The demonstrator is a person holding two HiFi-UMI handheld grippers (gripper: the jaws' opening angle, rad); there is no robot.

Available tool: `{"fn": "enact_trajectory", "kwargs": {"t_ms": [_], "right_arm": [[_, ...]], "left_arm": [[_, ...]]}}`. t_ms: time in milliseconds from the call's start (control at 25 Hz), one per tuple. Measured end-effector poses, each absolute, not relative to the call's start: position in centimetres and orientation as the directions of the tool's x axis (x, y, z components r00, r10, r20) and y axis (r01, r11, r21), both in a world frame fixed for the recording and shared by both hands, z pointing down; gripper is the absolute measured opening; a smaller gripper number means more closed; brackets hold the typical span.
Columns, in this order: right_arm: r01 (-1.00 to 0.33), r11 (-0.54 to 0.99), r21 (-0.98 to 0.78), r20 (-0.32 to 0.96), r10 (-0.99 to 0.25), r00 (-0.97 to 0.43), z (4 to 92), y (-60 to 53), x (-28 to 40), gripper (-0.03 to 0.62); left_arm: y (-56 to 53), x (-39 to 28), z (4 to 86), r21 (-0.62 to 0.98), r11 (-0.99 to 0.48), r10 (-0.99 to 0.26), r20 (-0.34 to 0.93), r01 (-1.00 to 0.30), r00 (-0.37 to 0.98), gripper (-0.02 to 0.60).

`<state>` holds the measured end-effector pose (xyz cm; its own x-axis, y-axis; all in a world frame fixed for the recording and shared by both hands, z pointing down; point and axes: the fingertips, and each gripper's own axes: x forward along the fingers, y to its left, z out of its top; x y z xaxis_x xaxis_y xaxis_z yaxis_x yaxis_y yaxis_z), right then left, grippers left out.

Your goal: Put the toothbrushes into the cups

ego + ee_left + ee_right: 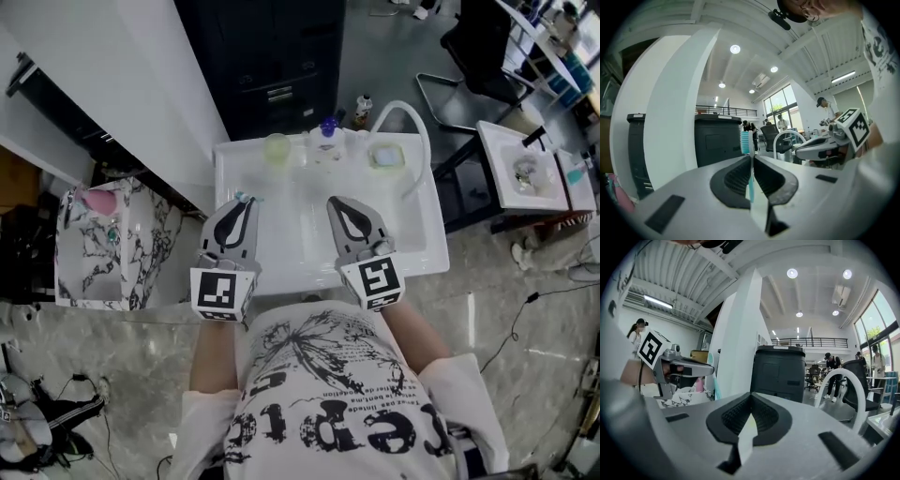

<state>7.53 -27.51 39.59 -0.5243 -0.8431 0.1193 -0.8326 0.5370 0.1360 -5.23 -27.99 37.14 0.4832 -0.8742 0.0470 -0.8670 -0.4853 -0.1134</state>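
In the left gripper view a teal toothbrush (746, 142) stands upright, bristles at the top, pinched between the jaws of my left gripper (751, 157). The head view shows this gripper (246, 200) over the left side of the white sink (412, 234), with the toothbrush head (245, 197) poking out at its tips. My right gripper (334, 201) hovers beside it over the basin; its jaws (751, 395) meet with nothing between them. A pale green cup (277, 150) and a second cup (385, 157) stand on the sink's back ledge, well beyond both grippers.
A purple-capped bottle (328, 139) stands between the cups. A white curved faucet (412, 122) arches over the back right. A marble-patterned stand (94, 248) sits left of the sink, a black cabinet (281, 56) behind it, another small sink (525, 169) at right.
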Motion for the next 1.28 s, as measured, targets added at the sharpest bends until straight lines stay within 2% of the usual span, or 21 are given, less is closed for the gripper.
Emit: {"fn": "enact_trajectory", "kwargs": {"t_ms": [680, 800, 920, 1280], "right_arm": [[-0.789, 0.611, 0.065, 0.137, -0.789, -0.599, 43.2, -37.5, 9.5, -0.008], [-0.785, 0.615, 0.071, 0.147, -0.785, -0.602, 44.1, -38.4, 9.3, -0.008], [-0.790, 0.608, 0.079, 0.152, -0.791, -0.593, 44.9, -39.1, 9.4, -0.008], [-0.804, 0.589, 0.085, 0.203, -0.800, -0.565, 46.8, -40.5, 9.8, -0.008]], "left_arm": [[-42.2, -2.8, 40.7, -0.094, -0.423, -0.904, -0.025, -0.901, 0.426, 0.025], [-44.0, -3.2, 41.9, -0.051, -0.405, -0.913, -0.041, -0.913, 0.407, 0.025], [-45.3, -3.5, 43.6, 0.014, -0.402, -0.915, -0.024, -0.915, 0.402, 0.025], [-47.6, -3.7, 48.5, 0.071, -0.389, -0.920, 0.020, -0.919, 0.391, 0.025]]}}
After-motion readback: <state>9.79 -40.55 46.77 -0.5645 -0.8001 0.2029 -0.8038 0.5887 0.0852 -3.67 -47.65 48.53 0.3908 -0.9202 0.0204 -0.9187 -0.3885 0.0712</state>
